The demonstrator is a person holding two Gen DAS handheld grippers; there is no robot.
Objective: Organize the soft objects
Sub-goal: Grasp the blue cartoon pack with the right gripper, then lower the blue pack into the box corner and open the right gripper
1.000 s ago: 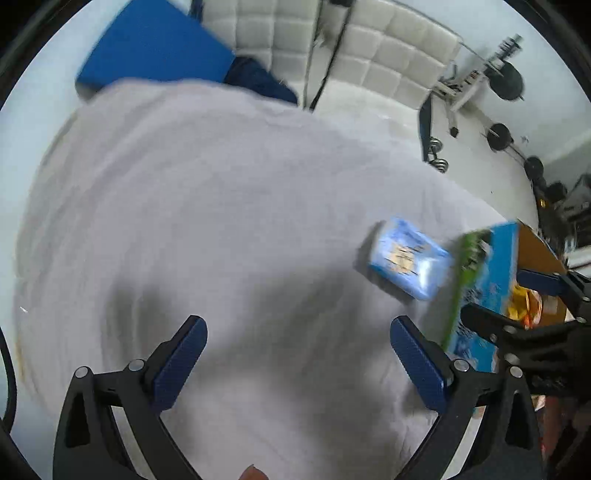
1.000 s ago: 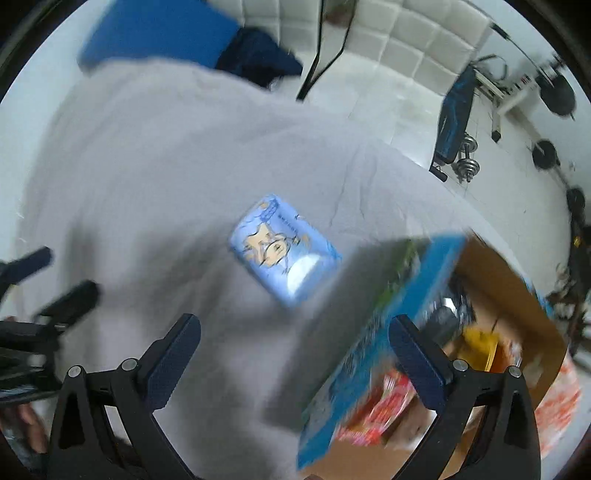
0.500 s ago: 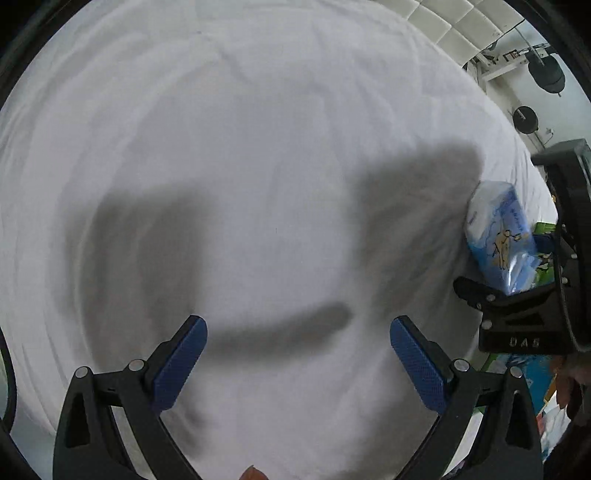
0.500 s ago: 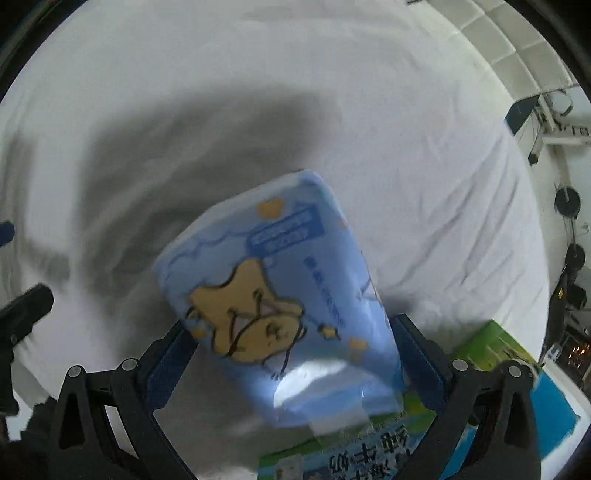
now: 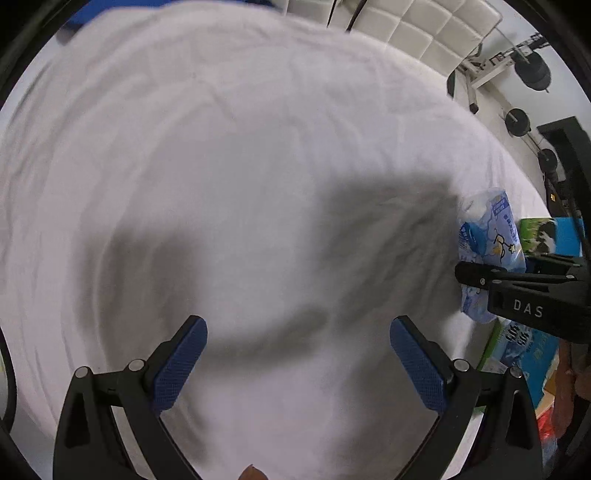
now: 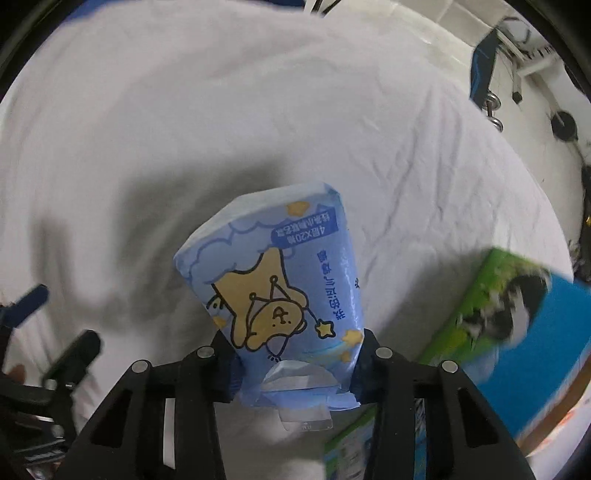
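Note:
My right gripper is shut on a soft blue tissue pack printed with a yellow cartoon bear, holding it by its near end above the white bed sheet. The same pack shows at the right edge of the left wrist view, with the right gripper on it. My left gripper is open and empty over the sheet.
A blue and green cardboard box stands at the bed's right edge, with colourful packets inside; it also shows in the left wrist view. A white padded headboard and gym weights lie beyond the bed.
My right gripper has closed on the tissue pack and lifted it off the sheet. My left gripper stayed open and shifted slightly over the bed.

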